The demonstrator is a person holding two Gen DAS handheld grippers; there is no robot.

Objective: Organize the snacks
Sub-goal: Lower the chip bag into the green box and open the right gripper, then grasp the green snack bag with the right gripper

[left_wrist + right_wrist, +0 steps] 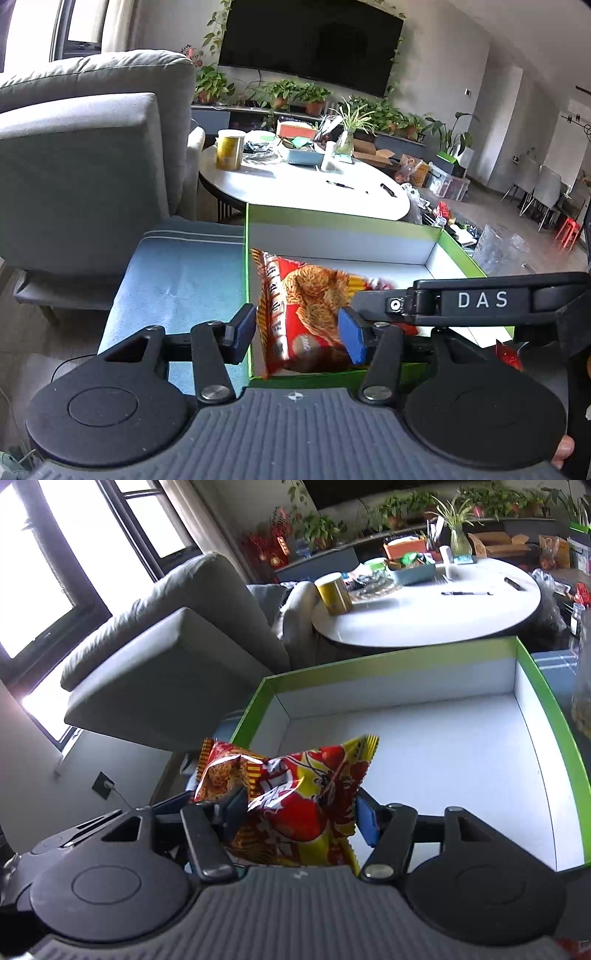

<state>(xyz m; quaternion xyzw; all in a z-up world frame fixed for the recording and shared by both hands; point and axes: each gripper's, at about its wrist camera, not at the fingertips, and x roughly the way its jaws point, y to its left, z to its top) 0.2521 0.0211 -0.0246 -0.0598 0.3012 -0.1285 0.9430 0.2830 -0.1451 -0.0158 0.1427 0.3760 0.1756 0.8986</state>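
My left gripper (299, 332) is open, and a red noodle snack bag (306, 314) drops between its fingers into the green box (369, 225). My right gripper (301, 812) squeezes a red and yellow snack bag (295, 797) over the box's near corner.

Most of the green box's (546, 686) white floor is left bare and reachable from above, while its near-left corner is blocked by a snack packet (306, 314), the left flank by a grey sofa (85, 155), the far side by a cluttered round table (424, 616).
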